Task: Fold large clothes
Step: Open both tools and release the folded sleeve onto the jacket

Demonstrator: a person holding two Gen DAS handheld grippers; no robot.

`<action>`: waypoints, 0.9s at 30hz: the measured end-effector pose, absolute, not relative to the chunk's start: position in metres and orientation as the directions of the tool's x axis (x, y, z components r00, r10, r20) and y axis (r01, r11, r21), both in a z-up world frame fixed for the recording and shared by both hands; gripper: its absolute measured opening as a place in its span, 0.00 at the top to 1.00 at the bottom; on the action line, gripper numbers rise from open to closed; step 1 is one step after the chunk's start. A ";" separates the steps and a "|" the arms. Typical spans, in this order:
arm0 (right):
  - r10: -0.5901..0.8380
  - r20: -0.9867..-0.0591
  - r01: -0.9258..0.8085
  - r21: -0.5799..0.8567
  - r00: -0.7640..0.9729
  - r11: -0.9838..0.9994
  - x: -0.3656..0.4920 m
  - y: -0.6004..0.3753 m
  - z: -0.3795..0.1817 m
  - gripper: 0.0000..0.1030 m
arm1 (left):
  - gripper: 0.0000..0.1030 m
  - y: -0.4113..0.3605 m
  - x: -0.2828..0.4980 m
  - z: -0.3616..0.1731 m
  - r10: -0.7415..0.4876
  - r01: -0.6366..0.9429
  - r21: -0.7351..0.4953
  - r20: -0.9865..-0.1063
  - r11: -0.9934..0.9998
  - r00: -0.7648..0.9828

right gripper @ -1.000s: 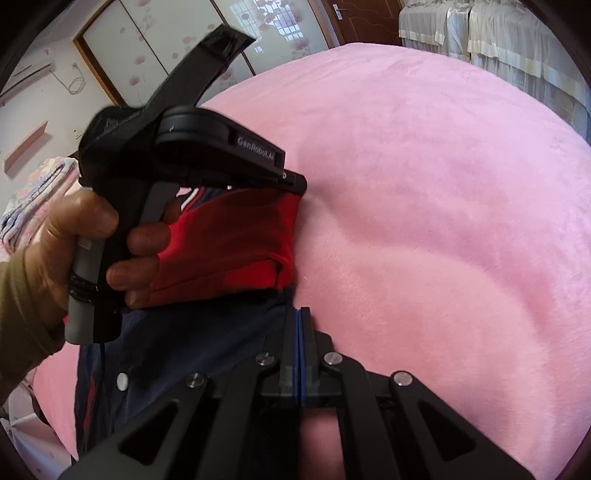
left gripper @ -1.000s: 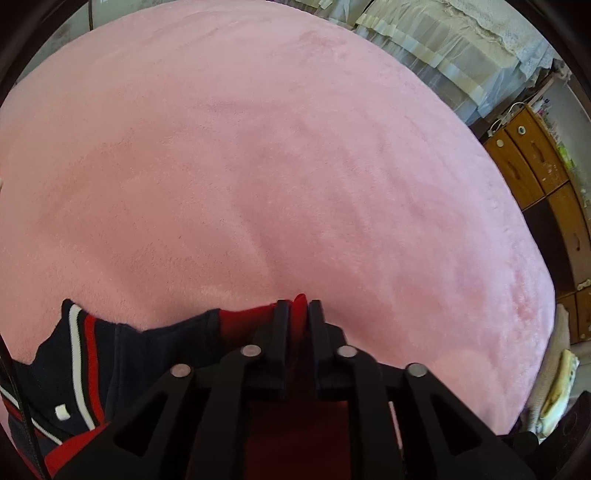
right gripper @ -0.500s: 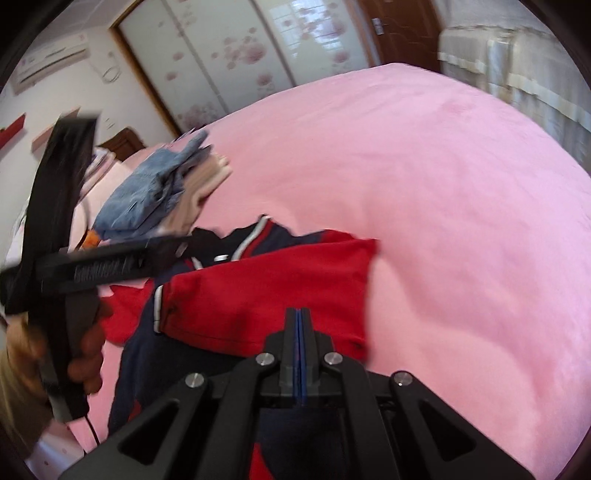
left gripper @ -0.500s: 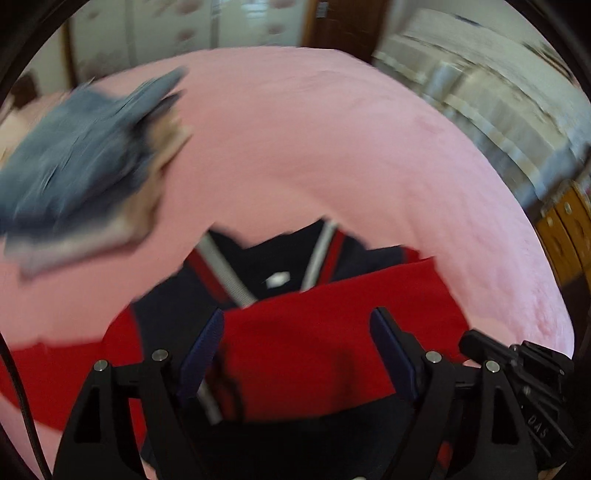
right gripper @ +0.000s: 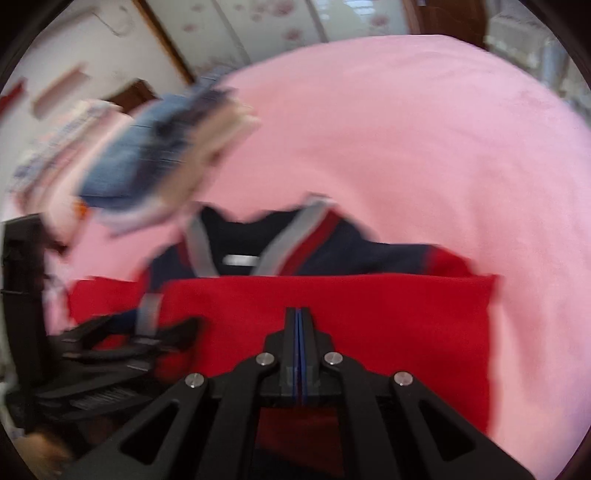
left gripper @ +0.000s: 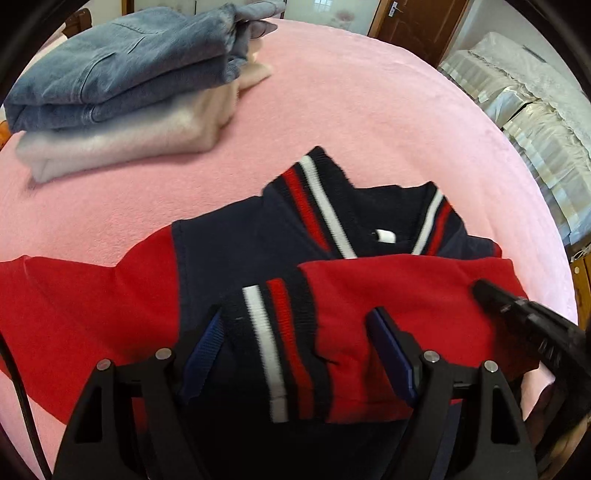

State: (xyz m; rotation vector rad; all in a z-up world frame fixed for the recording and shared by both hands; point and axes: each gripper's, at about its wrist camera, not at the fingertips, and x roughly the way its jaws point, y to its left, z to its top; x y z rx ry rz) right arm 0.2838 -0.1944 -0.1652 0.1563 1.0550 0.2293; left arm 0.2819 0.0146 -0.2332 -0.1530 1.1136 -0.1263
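Note:
A navy and red jacket [left gripper: 236,258] with striped collar lies on the pink bed. One red sleeve [left gripper: 399,295] is folded across its front, the striped cuff [left gripper: 273,332] between my left fingers. My left gripper [left gripper: 295,347] is open above the cuff and holds nothing. The other red sleeve [left gripper: 74,295] lies spread out to the left. In the blurred right wrist view the jacket [right gripper: 332,306] fills the lower middle. My right gripper [right gripper: 299,321] has its jaws pressed together over the folded red sleeve; no cloth shows between them. It also shows in the left wrist view [left gripper: 532,325].
A stack of folded clothes, blue denim [left gripper: 122,59] on a cream knit [left gripper: 129,136], sits on the bed [left gripper: 369,110] at the far left. It also shows in the right wrist view [right gripper: 155,155]. Curtains [left gripper: 517,96] and a wooden door [left gripper: 413,22] stand beyond.
My left gripper let go of the red sleeve and opened, then drew back over the jacket. The sleeve now lies folded across the front. The right gripper swung round to face the collar.

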 end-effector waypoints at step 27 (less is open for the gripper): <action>0.257 -0.771 -0.007 0.311 0.583 0.950 0.205 -0.199 -0.080 0.91 | 0.23 0.062 0.199 -0.134 -0.100 -0.029 -0.135 -0.847 0.990 0.522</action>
